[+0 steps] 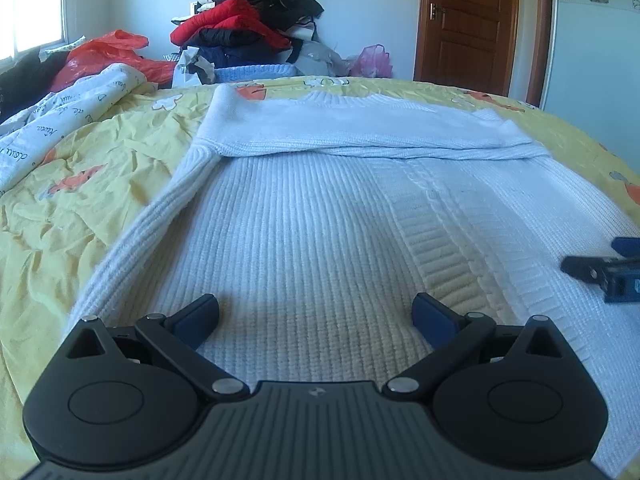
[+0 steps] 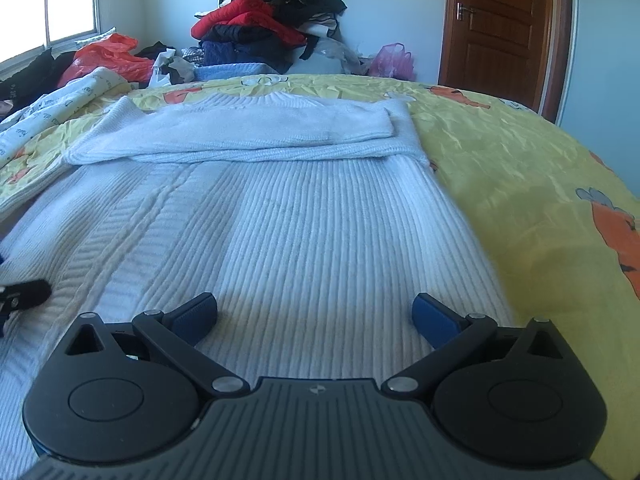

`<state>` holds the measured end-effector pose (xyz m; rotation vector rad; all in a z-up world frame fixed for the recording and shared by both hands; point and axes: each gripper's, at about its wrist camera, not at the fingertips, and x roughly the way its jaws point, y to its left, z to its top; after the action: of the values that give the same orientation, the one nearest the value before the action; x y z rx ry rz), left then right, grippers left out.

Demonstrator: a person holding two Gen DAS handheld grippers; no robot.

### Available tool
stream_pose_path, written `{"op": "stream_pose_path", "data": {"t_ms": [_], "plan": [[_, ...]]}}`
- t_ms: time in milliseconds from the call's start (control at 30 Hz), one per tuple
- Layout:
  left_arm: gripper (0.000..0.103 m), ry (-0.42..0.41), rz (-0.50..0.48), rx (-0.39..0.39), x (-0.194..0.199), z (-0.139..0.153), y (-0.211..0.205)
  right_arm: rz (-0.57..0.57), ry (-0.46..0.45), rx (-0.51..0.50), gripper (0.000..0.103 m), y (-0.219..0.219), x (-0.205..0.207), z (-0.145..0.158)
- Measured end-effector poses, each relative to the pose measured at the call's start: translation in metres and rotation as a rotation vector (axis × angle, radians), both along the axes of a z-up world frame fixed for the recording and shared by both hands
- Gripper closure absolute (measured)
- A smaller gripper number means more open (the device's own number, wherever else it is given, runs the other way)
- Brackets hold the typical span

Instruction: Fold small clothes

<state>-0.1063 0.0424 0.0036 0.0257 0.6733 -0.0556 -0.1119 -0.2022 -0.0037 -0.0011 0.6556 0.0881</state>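
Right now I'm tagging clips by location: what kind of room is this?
Most likely a home bedroom. A white knit sweater lies spread on a bed with a yellow printed sheet, a heap of clothes is stacked against the far wall, and a wooden door stands shut.

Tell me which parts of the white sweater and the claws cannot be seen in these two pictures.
- Sweater hem: both views, hidden beneath the claw bodies at the bottom edge.
- Sleeves: folded across the chest; their cuffs cannot be made out in either view.
- Right claw in the left wrist view: cut off by the right edge.
- Left claw in the right wrist view: cut off by the left edge, blurred.
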Motion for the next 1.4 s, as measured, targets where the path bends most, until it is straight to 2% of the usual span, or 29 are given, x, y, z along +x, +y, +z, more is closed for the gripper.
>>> {"op": "stream_pose_path", "data": {"t_ms": [267, 1400], "plan": [[0.000, 0.000, 0.000, 0.001, 0.000, 0.000, 0.000, 0.015, -0.015, -0.008, 0.002, 0.000, -0.025, -0.002], [0.000, -0.004, 0.004, 0.005, -0.003, 0.000, -0.001, 0.023, -0.024, -0.008, 0.002, 0.001, -0.034, -0.002]]}}
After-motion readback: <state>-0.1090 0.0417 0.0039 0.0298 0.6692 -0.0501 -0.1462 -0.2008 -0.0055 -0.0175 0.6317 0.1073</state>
